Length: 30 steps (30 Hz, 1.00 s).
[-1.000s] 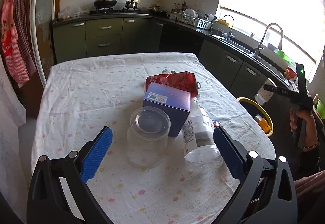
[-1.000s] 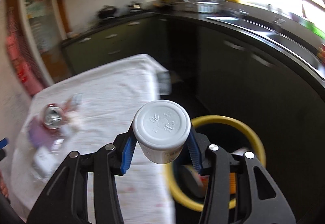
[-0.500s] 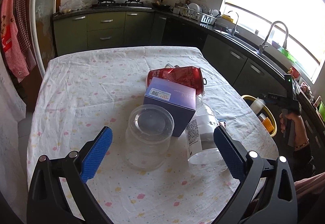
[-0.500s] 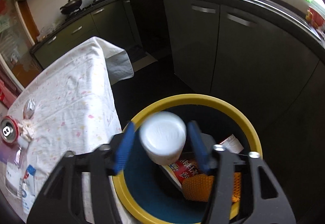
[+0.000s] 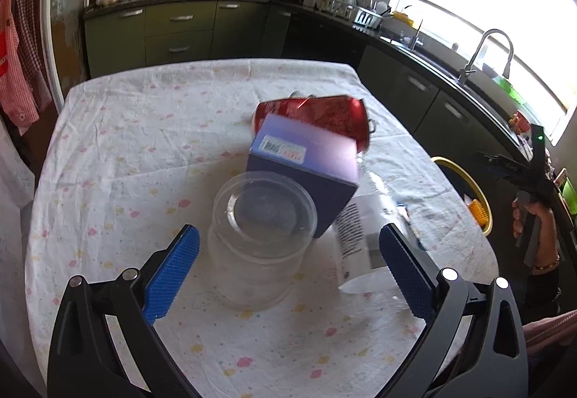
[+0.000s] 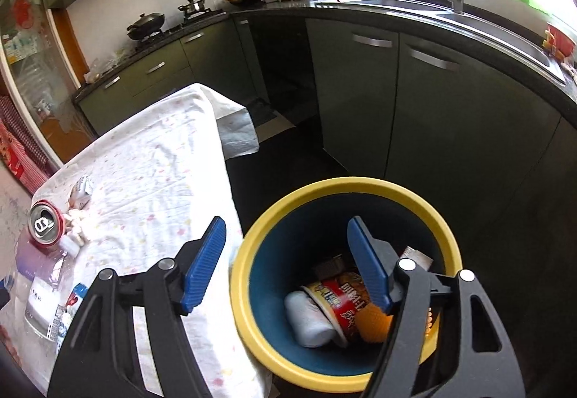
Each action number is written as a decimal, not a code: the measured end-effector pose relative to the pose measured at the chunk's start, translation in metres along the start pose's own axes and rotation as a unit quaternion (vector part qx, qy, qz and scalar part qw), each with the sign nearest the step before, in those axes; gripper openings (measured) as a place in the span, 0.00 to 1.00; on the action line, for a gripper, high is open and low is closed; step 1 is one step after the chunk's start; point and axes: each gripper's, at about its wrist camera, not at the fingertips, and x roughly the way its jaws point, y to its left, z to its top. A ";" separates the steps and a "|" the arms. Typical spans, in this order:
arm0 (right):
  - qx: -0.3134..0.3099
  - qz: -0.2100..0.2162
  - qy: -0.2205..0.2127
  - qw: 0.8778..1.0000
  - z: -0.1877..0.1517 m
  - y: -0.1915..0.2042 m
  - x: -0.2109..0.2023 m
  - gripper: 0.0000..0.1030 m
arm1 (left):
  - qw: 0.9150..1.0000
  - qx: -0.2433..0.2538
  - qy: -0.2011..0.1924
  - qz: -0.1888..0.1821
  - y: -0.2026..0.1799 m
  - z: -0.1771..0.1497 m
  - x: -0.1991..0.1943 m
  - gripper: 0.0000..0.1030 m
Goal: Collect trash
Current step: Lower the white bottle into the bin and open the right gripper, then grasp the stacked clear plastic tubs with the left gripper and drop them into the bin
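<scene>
My right gripper [image 6: 286, 259] is open and empty above the yellow-rimmed bin [image 6: 285, 196]. The white bottle [image 6: 308, 320] lies inside the bin beside a noodle cup [image 6: 342, 297] and an orange item [image 6: 375, 324]. My left gripper [image 5: 288, 261] is open and empty over the table, just in front of a clear plastic tub [image 5: 261, 228]. Behind the tub stand a purple box [image 5: 306, 167] and a red can [image 5: 324, 113] on its side. A clear plastic bottle [image 5: 357, 243] lies to the right of the tub. The right gripper [image 5: 519, 170] also shows in the left wrist view, by the bin [image 5: 468, 196].
The table [image 5: 126, 145] carries a white flowered cloth. In the right wrist view the red can [image 6: 45, 223], paper scraps [image 6: 81, 188] and the clear bottle [image 6: 41, 307] lie at the table's left. Dark green cabinets [image 6: 414, 102] and a sink counter stand behind the bin.
My right gripper moved over the bin, opened and let go of the white bottle, which now lies in the bin. My left gripper moved closer to the clear tub.
</scene>
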 end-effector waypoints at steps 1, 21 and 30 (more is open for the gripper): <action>-0.004 0.001 0.000 1.000 0.000 0.003 0.000 0.65 | 1.000 -0.001 0.002 0.001 0.001 0.000 0.002 0.95; -0.022 0.021 0.020 0.999 -0.009 0.023 0.009 0.65 | 0.999 0.003 0.024 0.028 0.018 0.002 0.042 0.70; -0.025 0.026 0.022 0.999 -0.011 0.028 0.008 0.65 | 0.999 0.000 0.017 0.034 0.021 -0.002 0.033 0.63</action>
